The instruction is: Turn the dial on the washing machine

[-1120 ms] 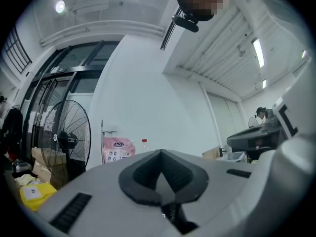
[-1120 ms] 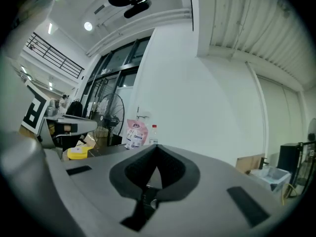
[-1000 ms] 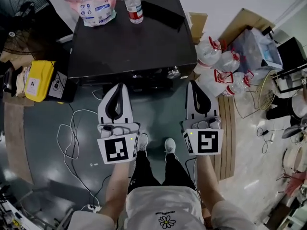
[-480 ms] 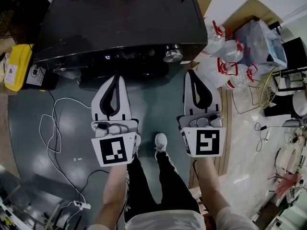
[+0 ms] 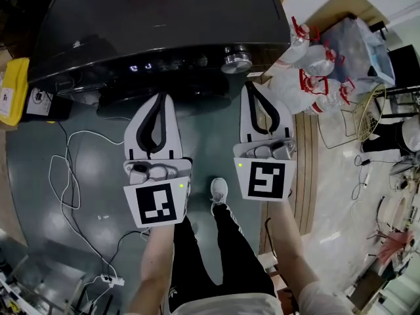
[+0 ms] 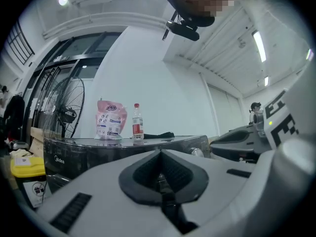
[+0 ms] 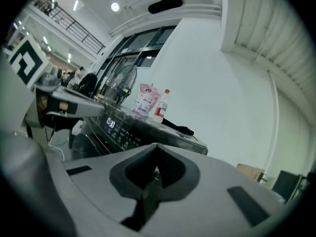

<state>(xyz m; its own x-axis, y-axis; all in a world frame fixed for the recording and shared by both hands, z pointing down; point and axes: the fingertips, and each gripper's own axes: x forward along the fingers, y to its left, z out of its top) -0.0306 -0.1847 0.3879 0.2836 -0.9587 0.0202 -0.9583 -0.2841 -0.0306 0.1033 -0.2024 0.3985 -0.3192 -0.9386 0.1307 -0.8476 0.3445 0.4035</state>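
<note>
Just short of the dial (image 5: 237, 61): right claw (image 5: 250, 86), tips together, empty.

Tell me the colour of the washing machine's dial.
The dial is shiny silver against the black washing machine; head view shows it best.

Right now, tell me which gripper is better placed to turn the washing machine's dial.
Right. The right gripper, jaws shut, points almost at the dial; the left gripper, also shut, faces the control panel middle, farther off.
</note>
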